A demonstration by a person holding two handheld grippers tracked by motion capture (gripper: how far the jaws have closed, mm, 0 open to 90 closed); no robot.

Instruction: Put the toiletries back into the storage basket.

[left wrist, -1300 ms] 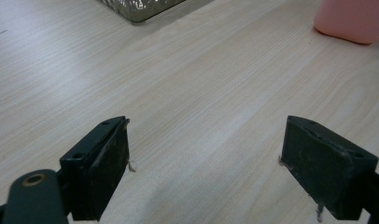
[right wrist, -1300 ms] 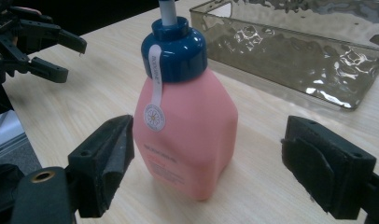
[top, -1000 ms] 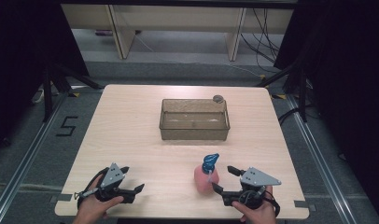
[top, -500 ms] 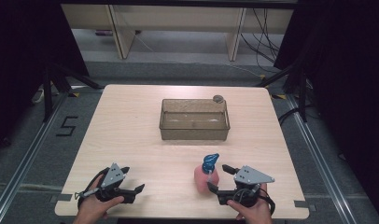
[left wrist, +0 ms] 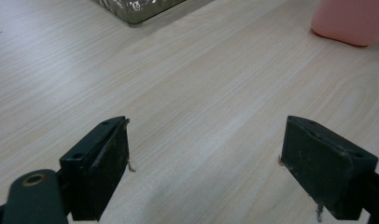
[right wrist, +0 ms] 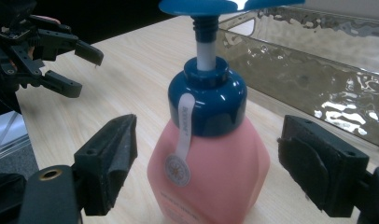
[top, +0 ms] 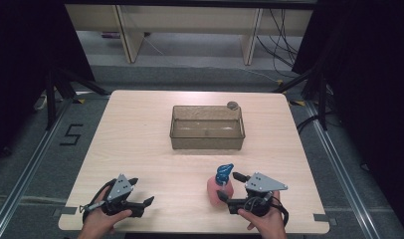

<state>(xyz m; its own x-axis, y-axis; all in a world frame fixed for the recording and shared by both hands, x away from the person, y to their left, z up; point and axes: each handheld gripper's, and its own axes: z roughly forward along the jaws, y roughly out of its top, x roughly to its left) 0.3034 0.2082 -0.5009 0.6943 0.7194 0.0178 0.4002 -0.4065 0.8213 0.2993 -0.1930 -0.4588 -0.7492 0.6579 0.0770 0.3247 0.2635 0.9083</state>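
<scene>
A pink pump bottle (top: 220, 189) with a blue pump head stands upright near the table's front edge, right of centre. My right gripper (top: 231, 188) is open, one jaw on each side of the bottle (right wrist: 208, 158) with a gap at both pads. Its jaws have just closed a little, with the bottle between them and untouched. At the front left my left gripper (top: 142, 191) rests low over the bare wood, open, with nothing between its jaws (left wrist: 206, 140). In the left gripper view the bottle's base (left wrist: 351, 21) sits at the top right.
A clear rectangular tub (top: 206, 143) stands in the middle of the table, with a small grey round thing (top: 232, 105) at its back right corner. The tub's wall (right wrist: 318, 70) lies just behind the bottle. The table's front edge is close to both hands.
My right gripper has shifted left toward the bottle, so its jaws now stand on either side of it. The left gripper has kept still.
</scene>
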